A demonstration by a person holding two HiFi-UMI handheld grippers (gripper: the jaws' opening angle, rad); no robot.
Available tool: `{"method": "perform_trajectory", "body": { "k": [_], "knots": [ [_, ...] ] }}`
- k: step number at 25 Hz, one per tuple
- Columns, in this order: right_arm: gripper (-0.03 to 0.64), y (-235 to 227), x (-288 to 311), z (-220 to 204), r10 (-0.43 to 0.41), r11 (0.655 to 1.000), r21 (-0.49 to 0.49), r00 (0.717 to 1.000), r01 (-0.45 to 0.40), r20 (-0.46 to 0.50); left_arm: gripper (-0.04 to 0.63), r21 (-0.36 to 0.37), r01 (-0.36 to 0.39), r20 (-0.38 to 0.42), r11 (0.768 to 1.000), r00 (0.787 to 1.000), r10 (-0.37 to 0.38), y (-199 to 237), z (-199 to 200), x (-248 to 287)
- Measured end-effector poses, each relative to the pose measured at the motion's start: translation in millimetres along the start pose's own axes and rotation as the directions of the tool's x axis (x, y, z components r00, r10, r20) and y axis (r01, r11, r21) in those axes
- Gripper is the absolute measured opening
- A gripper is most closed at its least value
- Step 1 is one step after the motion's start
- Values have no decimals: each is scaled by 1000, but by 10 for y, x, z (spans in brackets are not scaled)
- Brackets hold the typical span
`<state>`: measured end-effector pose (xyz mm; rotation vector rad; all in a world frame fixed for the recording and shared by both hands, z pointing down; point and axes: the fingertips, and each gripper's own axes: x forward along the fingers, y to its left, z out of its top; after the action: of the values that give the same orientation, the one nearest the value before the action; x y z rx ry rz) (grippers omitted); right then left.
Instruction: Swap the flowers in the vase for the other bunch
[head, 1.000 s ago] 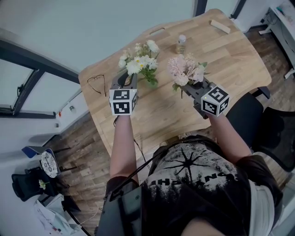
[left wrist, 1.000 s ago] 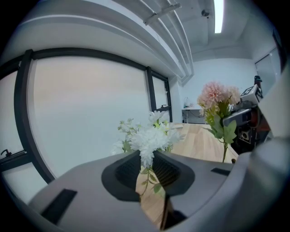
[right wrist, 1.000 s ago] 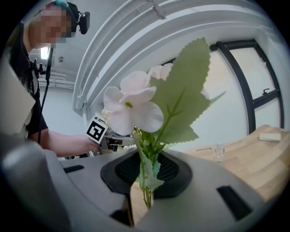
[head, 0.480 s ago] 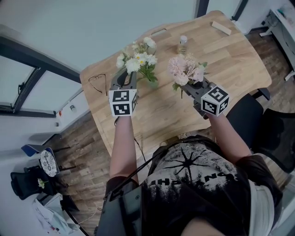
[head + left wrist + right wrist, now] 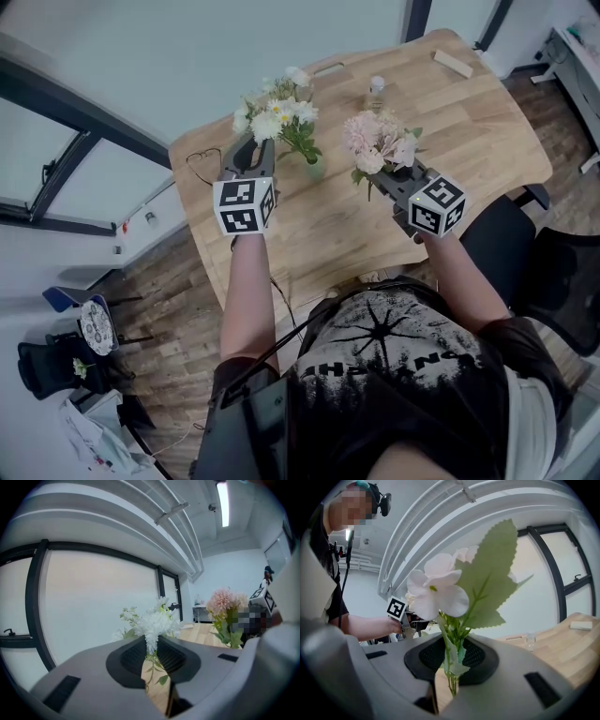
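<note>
My left gripper (image 5: 251, 150) is shut on the stems of the white flower bunch (image 5: 272, 114), held above the wooden table (image 5: 328, 230). The bunch's greenery trails down toward a small glass vase (image 5: 316, 169); I cannot tell whether the stem ends are still inside it. In the left gripper view the white blooms (image 5: 152, 620) rise just past the gripper (image 5: 152, 652). My right gripper (image 5: 386, 176) is shut on the stems of the pink flower bunch (image 5: 378, 141), held upright right of the vase. In the right gripper view the pink bunch (image 5: 440, 592) stands between the jaws of the gripper (image 5: 452, 667).
A small clear bottle (image 5: 375, 91) stands behind the pink bunch. A wooden block (image 5: 453, 64) lies at the far right corner, and a pair of glasses (image 5: 195, 164) near the left edge. A black chair (image 5: 553, 272) stands right of the table.
The left gripper has risen with the white bunch, and the blooms stand higher above the table. The right gripper and the pink bunch have stayed in place.
</note>
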<state>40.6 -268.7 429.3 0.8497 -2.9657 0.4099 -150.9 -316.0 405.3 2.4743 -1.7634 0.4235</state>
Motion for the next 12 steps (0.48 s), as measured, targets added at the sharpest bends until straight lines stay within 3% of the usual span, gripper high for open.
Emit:
{"method": "perform_trajectory", "body": {
  "k": [3, 12],
  "knots": [
    [54, 26, -6, 31, 2, 1000, -2, 1000, -2, 7, 77, -19, -7, 25, 1000, 1000, 7, 40, 105, -61],
    [54, 75, -22, 83, 19, 1000, -15, 1000, -19, 23, 77, 20, -42, 60, 999, 997, 40, 58, 330, -175]
  ]
}}
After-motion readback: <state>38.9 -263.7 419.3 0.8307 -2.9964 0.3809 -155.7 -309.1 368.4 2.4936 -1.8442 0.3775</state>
